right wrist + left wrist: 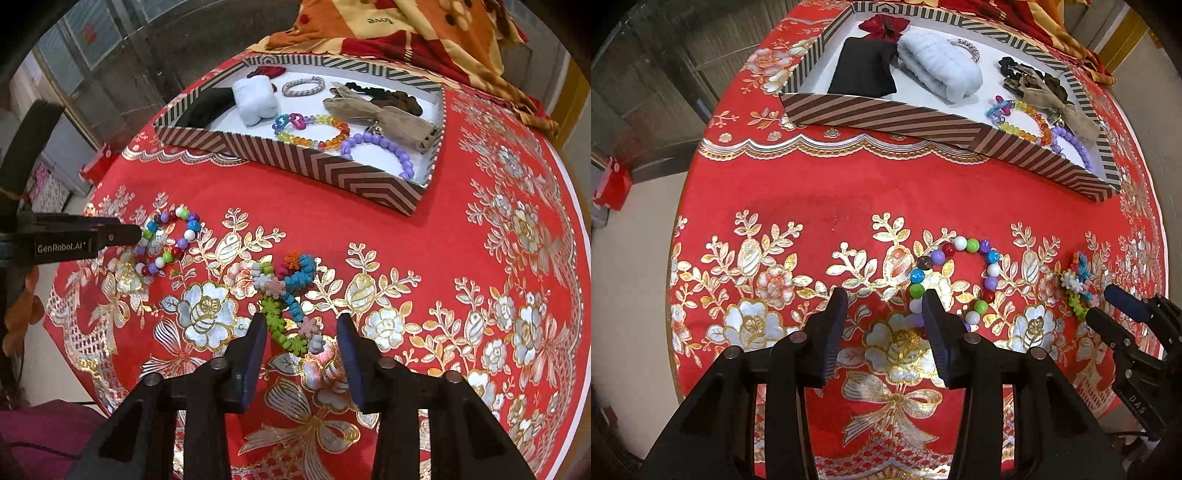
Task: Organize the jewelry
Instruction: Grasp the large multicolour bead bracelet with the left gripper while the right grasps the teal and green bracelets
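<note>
A multicoloured round-bead bracelet [956, 277] lies on the red cloth; it also shows in the right wrist view [168, 240]. My left gripper [884, 299] is open, its right finger at the bracelet's near-left edge. A fuzzy multicoloured bracelet [288, 295] lies on the cloth, and also shows in the left wrist view [1076, 286]. My right gripper [301, 325] is open, its fingers on either side of the bracelet's near end. A striped tray [295, 162] at the back holds several bracelets and hair ties.
The tray [886, 118] also holds a black pouch [864, 68], a white fluffy scrunchie [942, 70], a purple bead bracelet [384, 151] and a beige bow [384, 118]. Patterned fabric [406, 29] lies behind the tray. The round table's edge [674, 295] is at left.
</note>
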Demonstrator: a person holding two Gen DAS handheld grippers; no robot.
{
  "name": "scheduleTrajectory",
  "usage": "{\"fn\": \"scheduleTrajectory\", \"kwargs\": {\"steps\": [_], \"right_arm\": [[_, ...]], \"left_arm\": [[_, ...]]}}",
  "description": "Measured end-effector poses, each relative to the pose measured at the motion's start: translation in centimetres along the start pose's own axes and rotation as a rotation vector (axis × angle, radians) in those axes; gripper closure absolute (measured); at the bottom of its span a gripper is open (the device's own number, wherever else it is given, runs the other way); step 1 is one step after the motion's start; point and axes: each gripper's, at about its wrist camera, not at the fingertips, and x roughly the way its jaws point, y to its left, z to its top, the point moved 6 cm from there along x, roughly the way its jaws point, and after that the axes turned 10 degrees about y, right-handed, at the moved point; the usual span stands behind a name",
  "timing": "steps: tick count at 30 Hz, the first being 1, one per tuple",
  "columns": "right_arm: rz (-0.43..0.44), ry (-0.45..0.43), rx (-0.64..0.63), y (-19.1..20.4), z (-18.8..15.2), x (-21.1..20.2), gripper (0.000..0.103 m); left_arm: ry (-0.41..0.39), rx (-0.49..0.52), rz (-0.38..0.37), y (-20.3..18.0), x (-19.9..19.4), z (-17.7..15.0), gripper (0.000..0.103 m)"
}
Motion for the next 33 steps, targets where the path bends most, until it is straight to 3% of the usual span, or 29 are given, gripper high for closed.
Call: {"fn": "scheduleTrajectory", "kwargs": {"steps": [6, 12, 13, 15, 18, 33], "right_arm": [[0.006, 0.004, -0.015, 0.2, 0.4, 0.7, 0.074], [0.020, 0.001, -0.036, 0.8, 0.8, 1.2, 0.088], [0.031, -0.003, -0.034, 0.8, 0.9, 1.2, 0.090], [0.045, -0.002, -0.028, 0.8, 0.9, 1.3, 0.090], [0.076, -0.004, -0.016, 0.6, 0.7, 0.8, 0.090], [0.117, -0.182, 0.018, -0.5, 3.0, -8.1, 0.091]], "left_arm": [[0.016, 0.008, 0.030, -0.3, 1.3, 0.9, 0.060], [-0.005, 0.024, 0.038, -1.0, 1.8, 1.8, 0.061], [-0.008, 0.027, 0.035, -1.2, 1.8, 1.8, 0.063], [-0.025, 0.046, 0.027, -1.6, 1.7, 2.0, 0.085], [-0.014, 0.055, 0.002, -2.0, 1.7, 2.2, 0.095], [-0.131, 0.081, -0.088, -1.9, -6.7, 4.3, 0.095]]}}
